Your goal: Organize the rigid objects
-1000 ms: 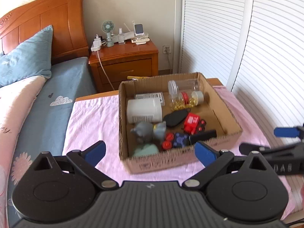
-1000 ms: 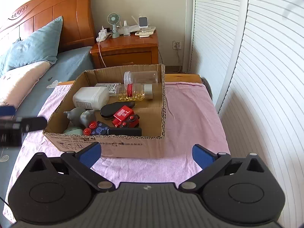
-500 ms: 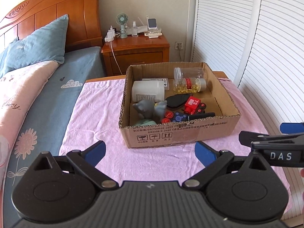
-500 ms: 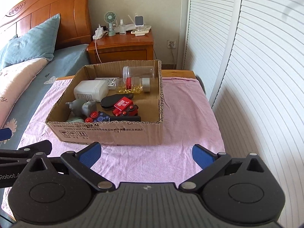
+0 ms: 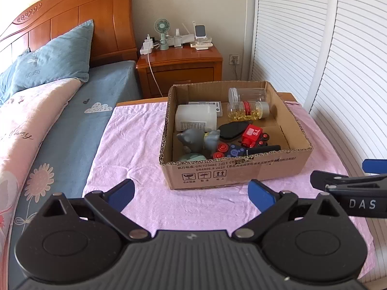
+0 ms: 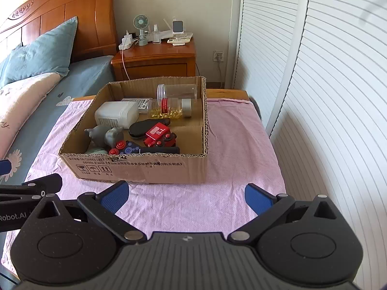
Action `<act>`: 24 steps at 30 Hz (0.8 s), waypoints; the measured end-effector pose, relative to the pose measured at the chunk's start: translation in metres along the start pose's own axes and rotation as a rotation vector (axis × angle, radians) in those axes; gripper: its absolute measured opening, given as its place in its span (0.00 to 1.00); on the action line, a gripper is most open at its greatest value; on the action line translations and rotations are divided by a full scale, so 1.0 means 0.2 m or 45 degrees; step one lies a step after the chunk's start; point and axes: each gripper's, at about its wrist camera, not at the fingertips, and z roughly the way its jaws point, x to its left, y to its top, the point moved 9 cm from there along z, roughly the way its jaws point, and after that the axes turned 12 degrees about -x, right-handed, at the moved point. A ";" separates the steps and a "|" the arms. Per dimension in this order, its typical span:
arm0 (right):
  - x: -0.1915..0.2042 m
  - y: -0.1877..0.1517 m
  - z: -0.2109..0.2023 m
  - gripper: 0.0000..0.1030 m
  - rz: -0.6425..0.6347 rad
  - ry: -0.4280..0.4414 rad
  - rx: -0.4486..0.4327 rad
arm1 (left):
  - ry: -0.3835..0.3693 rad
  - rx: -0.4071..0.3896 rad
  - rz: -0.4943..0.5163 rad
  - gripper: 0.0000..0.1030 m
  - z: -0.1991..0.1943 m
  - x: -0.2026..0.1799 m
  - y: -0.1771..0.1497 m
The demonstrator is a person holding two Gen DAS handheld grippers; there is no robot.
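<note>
Toys: red train (image 5: pixel 251 136), grey figure (image 5: pixel 197 140) are lying in the box (image 5: pixel 237 169); likely light and stiff, so pinch the train's blocky sides.
Jars: pill jar (image 5: pixel 249 111), clear jar (image 5: pixel 248 94) are looking slick and round; you are better off taking them across the middle.
Bottle: white bottle (image 5: pixel 196 120) is lying wide, maybe heavier.
Grippers: your left gripper (image 5: pixel 191 194) and right gripper (image 6: pixel 185 193) are hovering spread, empty, short of the box.
Tabletop: pink cloth (image 6: pixel 229 145) is lying under the box.

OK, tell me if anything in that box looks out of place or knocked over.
Nothing spilled or damaged. In the cardboard box, the white bottle, clear jar and capsule bottle lie on their sides, jumbled against the toys.
</note>
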 end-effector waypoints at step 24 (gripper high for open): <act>0.00 0.00 -0.01 1.00 -0.005 0.001 -0.007 | 0.011 0.005 -0.006 0.97 0.00 0.01 -0.01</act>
